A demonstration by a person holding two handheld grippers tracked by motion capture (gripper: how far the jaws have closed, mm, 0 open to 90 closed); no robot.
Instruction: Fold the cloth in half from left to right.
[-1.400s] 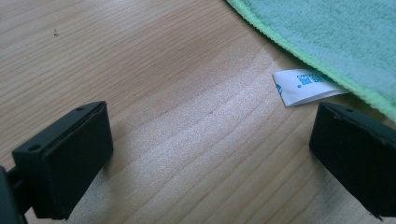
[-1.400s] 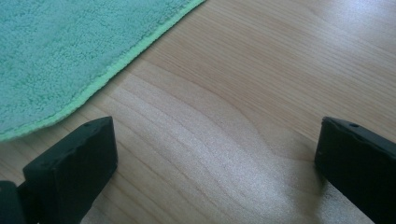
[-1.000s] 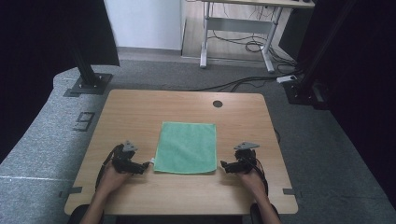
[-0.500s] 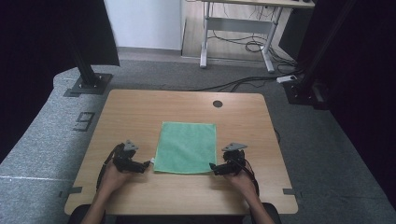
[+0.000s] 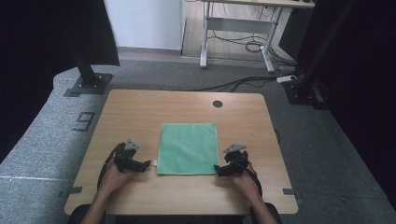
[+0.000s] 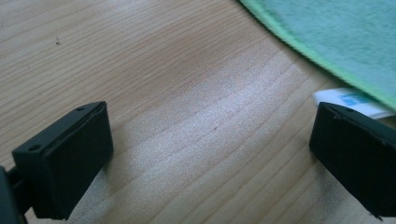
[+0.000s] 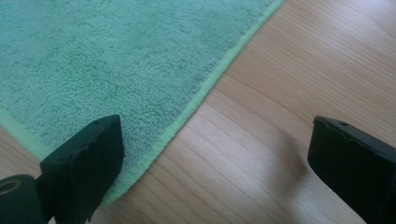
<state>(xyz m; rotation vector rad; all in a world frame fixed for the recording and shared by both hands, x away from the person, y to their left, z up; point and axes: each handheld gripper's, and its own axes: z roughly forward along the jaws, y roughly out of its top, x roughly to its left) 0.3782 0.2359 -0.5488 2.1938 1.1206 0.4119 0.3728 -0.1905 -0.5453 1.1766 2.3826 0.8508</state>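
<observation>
**A:** What has changed over the last second?

**B:** The right gripper (image 5: 218, 170) has slid inward from beside the green cloth (image 5: 188, 148) to its near right corner. In the right gripper view its jaws stand wide apart, one over the cloth's hemmed edge, the other over bare wood. The left gripper (image 5: 145, 164) has barely moved; it sits just off the near left corner, jaws equally wide, holding nothing.

**A:** Where does the cloth lie?

**B:** Flat and square in the middle of the wooden table (image 5: 140, 107), towards the person's side, with a gripper at each near corner.

**A:** What does that suggest?

**B:** Probably that both corners are about to be pinched, perhaps to fold or lift the cloth. Neither gripper grips it yet.

**A:** Any writing to read?

**B:** A small white tag (image 6: 356, 101) pokes out from under the cloth's edge beside the left gripper. It carries blue print, too blurred to read. On the grey floor left of the table there is a dark mark (image 5: 83, 121) shaped like a numeral, possibly a nine. No brand is legible.
</observation>
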